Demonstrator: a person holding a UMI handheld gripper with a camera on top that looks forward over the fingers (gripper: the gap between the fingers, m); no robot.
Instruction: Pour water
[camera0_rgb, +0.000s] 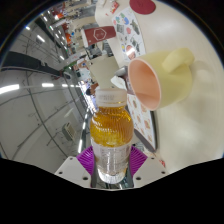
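The gripper (111, 160) has both purple pads (88, 157) pressed against a clear bottle (111, 130) of amber liquid, lifted and leaning forward. Just beyond its white cap, the neck points at a yellow cup (165, 82) with a pink inside, on a white table (140, 120)

Clear bottle (111, 125) (amber liquid inside), tilted toward yellow cup (160, 80)

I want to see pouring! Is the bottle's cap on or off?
On. A white cap tops the bottle, held between the fingers. The cup lies tipped beyond it.
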